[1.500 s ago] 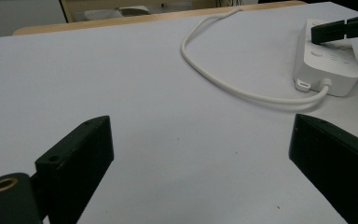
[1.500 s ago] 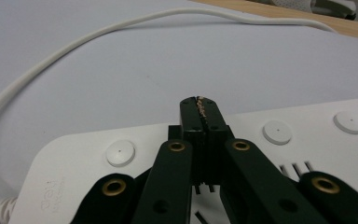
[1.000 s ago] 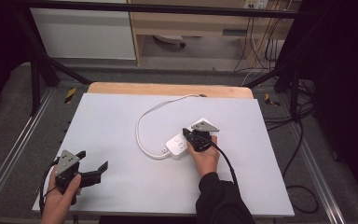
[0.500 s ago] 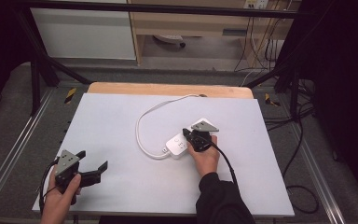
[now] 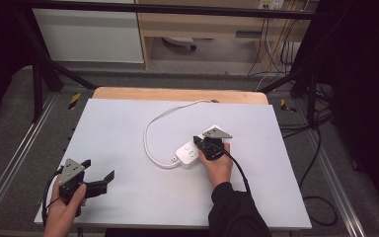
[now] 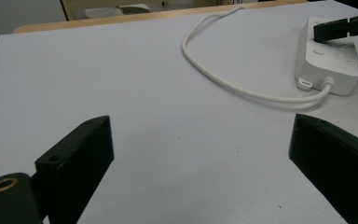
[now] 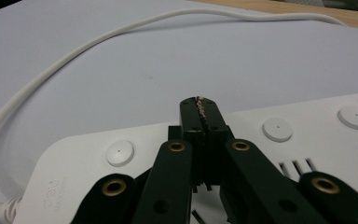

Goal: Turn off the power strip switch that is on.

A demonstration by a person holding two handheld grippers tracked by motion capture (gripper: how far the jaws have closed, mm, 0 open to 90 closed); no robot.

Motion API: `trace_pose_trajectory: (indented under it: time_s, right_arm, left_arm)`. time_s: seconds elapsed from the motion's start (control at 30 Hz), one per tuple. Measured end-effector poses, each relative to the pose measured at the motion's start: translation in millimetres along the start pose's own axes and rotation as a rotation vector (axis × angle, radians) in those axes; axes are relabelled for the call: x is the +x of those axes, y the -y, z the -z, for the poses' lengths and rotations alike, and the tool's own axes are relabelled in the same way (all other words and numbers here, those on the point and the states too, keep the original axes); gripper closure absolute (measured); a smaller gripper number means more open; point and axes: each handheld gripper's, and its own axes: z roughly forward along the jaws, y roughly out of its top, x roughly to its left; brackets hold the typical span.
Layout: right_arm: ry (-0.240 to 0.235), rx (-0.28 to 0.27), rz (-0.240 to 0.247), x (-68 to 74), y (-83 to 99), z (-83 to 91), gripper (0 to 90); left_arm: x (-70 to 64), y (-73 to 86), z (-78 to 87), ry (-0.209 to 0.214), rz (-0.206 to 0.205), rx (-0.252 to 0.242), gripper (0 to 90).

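A white power strip (image 5: 189, 154) lies near the middle of the white table top, and its white cord (image 5: 150, 129) loops left and back to the far edge. My right gripper (image 5: 197, 141) is shut, with its tip resting over the strip's top. In the right gripper view the closed jaws (image 7: 199, 108) sit just above the power strip (image 7: 303, 144), between two round switch buttons (image 7: 120, 153); nothing is held between them. My left gripper (image 5: 98, 169) stands open at the near left corner. In the left gripper view it (image 6: 200, 140) faces bare table, with the power strip (image 6: 328, 63) far to the right.
The white table top (image 5: 128, 123) ends in a wooden strip (image 5: 177, 94) at the far edge. Metal frame rails (image 5: 10, 168) run along both sides. Cables lie on the floor (image 5: 316, 148) to the right.
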Motion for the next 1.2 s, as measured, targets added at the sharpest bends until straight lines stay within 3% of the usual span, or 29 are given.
trace_pose_trajectory:
  time_s: [0.77,1.07,1.2]
  right_arm:
    - [0.004,0.007,-0.043,-2.9,-4.4,5.9,90.0]
    - [-0.022,0.004,-0.052,-5.7,-11.2,15.5,90.0]
    - [-0.033,-0.003,-0.051,-8.5,-13.9,19.8,83.7]
  left_arm:
    - [1.4,0.0,-0.2,0.0,0.01,-0.006,6.4]
    - [1.6,0.1,0.0,-0.001,0.011,-0.007,6.4]
    - [1.5,0.1,0.1,-0.002,0.011,-0.007,6.4]
